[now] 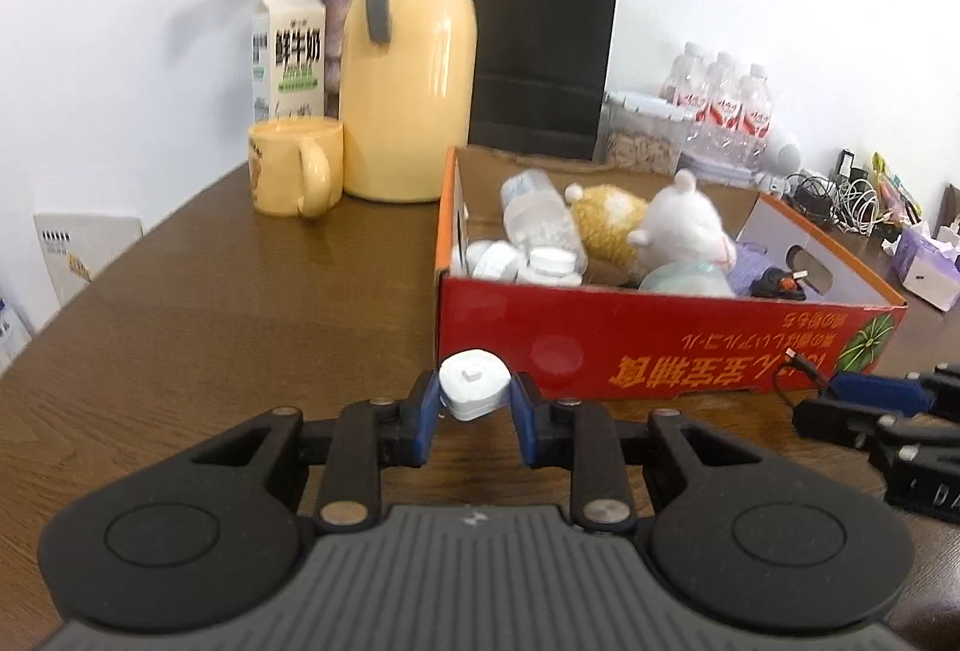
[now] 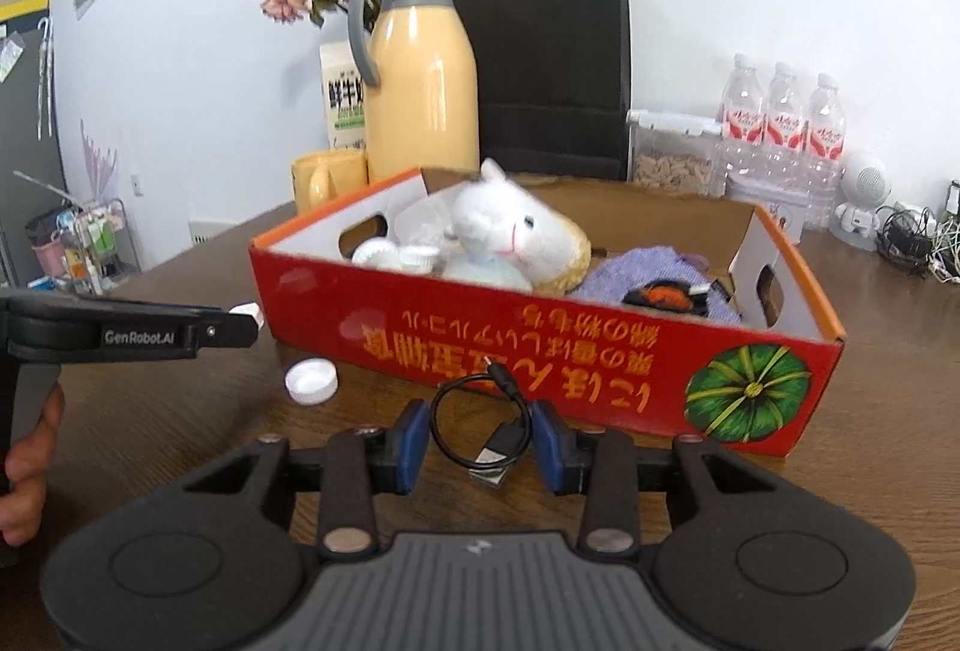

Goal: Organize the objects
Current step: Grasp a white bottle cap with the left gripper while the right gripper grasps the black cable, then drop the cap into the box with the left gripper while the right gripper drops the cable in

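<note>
My left gripper (image 1: 474, 405) is shut on a small white rounded plug-like piece (image 1: 471, 387), held just in front of the red cardboard box (image 1: 660, 345). From the right wrist view, that gripper (image 2: 249, 318) comes in from the left in a person's hand (image 2: 24, 465). My right gripper (image 2: 482, 444) is shut on a coiled black USB cable (image 2: 480, 411), whose loop spans both blue pads, close to the box's front wall (image 2: 540, 345). A white bottle cap (image 2: 311, 381) lies on the table. Inside the box are a white plush toy (image 2: 510, 231), plastic bottles (image 1: 540, 219) and a purple cloth (image 2: 648, 273).
Behind the box stand a yellow thermos jug (image 1: 414, 99), a yellow mug (image 1: 294, 168), a milk carton (image 1: 291, 51), a black paper bag (image 1: 540, 45) and water bottles (image 2: 780, 123). Tangled chargers (image 2: 912, 243) lie at the far right. The brown table (image 1: 210, 327) stretches left.
</note>
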Available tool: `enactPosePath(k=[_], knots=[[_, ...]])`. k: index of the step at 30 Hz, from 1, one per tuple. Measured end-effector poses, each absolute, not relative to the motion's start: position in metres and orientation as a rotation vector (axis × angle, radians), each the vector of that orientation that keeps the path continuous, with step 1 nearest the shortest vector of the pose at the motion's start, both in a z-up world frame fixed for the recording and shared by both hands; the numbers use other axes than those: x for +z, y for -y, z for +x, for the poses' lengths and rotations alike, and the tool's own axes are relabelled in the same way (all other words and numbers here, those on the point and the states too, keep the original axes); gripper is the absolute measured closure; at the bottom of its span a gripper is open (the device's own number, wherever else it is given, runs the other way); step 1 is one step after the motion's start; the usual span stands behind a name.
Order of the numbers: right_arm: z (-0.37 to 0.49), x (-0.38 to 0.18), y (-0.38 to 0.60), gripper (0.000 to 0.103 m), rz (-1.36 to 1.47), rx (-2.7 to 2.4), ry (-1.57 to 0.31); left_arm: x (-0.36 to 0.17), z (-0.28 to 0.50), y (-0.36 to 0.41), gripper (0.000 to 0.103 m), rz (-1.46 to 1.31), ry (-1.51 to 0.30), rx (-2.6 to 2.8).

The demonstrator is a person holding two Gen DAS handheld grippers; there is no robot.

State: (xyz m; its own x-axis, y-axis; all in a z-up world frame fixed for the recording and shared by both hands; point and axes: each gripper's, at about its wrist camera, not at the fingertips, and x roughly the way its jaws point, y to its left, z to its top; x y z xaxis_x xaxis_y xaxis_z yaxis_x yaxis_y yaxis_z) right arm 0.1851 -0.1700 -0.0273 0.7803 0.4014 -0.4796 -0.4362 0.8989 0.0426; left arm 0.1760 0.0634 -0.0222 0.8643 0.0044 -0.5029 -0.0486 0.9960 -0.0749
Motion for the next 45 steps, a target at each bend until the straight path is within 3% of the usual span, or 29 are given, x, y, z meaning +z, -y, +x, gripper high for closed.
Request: enactPosePath(k=[18,27,35,36,38,39,41,42,43,45], knots=[[0.246,0.024,0.194,0.067,-0.055,0.340,-0.373,0.030,0.239,-0.032,0.077,-0.071,-0.426,-0.006],[0.298,0.000,0.192,0.067,-0.014,0.289,-0.427,0.016,0.292,-0.027,0.077,-0.105,-0.449,0.017],[0.301,-0.014,0.194,0.066,-0.017,0.293,-0.471,0.007,0.293,-0.029,0.076,-0.100,-0.466,0.009],[0.301,-0.015,0.194,0.066,-0.021,0.287,-0.475,0.008,0.290,-0.030,0.073,-0.100,-0.460,0.013],[0.299,-0.016,0.194,0.064,-0.026,0.272,-0.476,0.011,0.285,-0.031,0.050,-0.102,-0.442,0.016],[0.298,-0.016,0.195,0.061,-0.025,0.269,-0.477,0.012,0.282,-0.031,0.043,-0.102,-0.429,0.018],[0.295,-0.015,0.197,0.034,-0.018,0.262,-0.466,0.016,0.276,-0.031,0.023,-0.089,-0.406,0.030],[0.293,-0.014,0.198,0.027,-0.019,0.256,-0.455,0.017,0.274,-0.030,0.017,-0.087,-0.397,0.036],[0.291,-0.012,0.198,0.017,-0.022,0.250,-0.443,0.018,0.272,-0.030,0.003,-0.089,-0.389,0.043],[0.288,-0.010,0.199,0.010,-0.022,0.240,-0.421,0.019,0.269,-0.030,0.000,-0.090,-0.373,0.054]])
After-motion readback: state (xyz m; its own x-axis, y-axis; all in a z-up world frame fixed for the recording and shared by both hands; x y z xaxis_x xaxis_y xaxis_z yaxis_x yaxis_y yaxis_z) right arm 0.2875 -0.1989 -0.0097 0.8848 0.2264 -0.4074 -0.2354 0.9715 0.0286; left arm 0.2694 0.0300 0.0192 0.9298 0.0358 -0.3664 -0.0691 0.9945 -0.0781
